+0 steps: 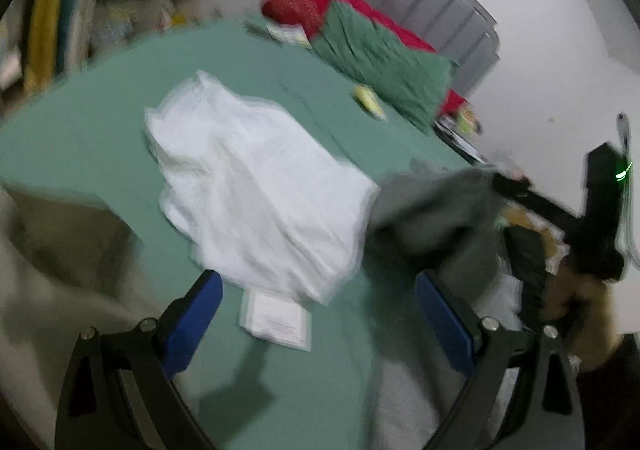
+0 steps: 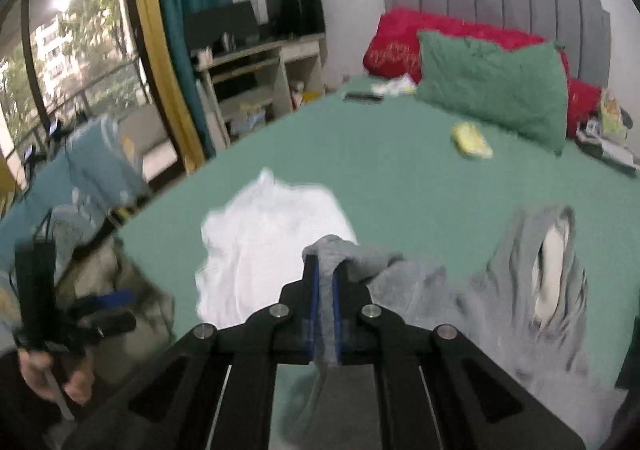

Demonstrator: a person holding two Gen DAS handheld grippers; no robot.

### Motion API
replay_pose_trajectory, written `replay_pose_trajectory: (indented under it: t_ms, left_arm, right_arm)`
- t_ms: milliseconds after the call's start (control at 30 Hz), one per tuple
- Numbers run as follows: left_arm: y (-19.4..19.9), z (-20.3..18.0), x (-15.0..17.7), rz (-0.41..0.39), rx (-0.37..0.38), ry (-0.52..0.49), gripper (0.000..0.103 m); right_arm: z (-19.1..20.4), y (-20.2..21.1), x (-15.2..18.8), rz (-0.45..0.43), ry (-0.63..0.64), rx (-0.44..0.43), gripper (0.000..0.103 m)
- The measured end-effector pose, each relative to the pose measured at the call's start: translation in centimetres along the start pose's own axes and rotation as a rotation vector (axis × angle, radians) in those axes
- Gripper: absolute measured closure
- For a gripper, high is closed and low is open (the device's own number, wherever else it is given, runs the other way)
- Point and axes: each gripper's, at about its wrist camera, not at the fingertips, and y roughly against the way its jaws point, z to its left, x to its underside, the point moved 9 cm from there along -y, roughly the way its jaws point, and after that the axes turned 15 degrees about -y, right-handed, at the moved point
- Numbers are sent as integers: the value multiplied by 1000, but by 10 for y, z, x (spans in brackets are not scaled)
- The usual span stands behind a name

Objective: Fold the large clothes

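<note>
Left gripper (image 1: 320, 314): jaws spread wide over the bed (image 1: 100, 109), nothing between the blue pads (image 1: 192, 314); it hangs above the near edge of the white garment (image 1: 256, 185).
Beige cloth (image 1: 60, 258): a slack heap at the bed's left edge, beside the left gripper; not folded.
White garment: lies crumpled and spread near mid-bed, no fold lines to be seen; it looks untouched by either tool.
Paper tag (image 1: 276, 320): a flat white slip just in front of the white garment, between the left gripper's fingers in the view; faint lines of print, too blurred to read.
Right gripper (image 2: 326, 290): jaws pressed together on a pinch of the grey hoodie (image 2: 520, 290), the cloth standing up between the pads.
Grey hoodie: right of the white garment, touching its edge in the left view; mostly bunched on the sheet, one part lifted by the pinch, the hood opening lying to the right.
Red pillow (image 2: 396, 41): gold lettering by the headboard, illegible.
Progress: judged early; nothing shows a finished fold, and the hoodie seems only just picked up for spreading.
Brands: none legible.
</note>
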Motion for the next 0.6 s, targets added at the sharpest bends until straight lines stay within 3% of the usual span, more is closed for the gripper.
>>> replay_pose_trajectory:
  t_ms: [67, 100, 133, 200, 267, 300, 333, 400, 433, 467, 533, 600]
  left_arm:
    - [-19, -27, 34, 73, 69, -10, 6]
    - [-29, -39, 56, 122, 66, -42, 6]
    - [-36, -49, 73, 152, 57, -79, 6]
    - [-51, -68, 113, 208, 29, -163, 6]
    - [-66, -86, 150, 293, 52, -215, 6]
    - [-69, -95, 163, 310, 57, -246, 6]
    - [-67, -103, 165, 262, 14, -326, 6]
    - [-69, -117, 174, 268, 29, -413, 23]
    - [-68, -118, 176, 263, -12, -456, 40]
    - [-66, -121, 178, 255, -4, -483, 73]
    - [-62, -125, 180, 263, 21, -496, 84]
    - [-50, -122, 180, 279, 39, -462, 89]
  right_arm:
    - [-13, -2, 20, 9, -49, -8, 74]
    - [-15, -5, 28, 8, -71, -6, 37]
    - [-23, -7, 31, -12, -89, -4, 25]
    - [-31, -2, 37, -31, -96, -1, 25]
    - [-43, 6, 43, -21, -109, 15, 25]
    - [-44, 10, 44, -17, -109, 19, 25]
    - [-49, 10, 45, -11, -104, 30, 25]
    - [-54, 24, 48, -2, -90, 54, 25]
    - [-58, 29, 51, 0, -84, 63, 25]
    - [-61, 36, 54, 1, -80, 74, 25]
    - [-67, 46, 60, 8, -83, 90, 25]
    - [-72, 56, 62, 10, -91, 114, 25]
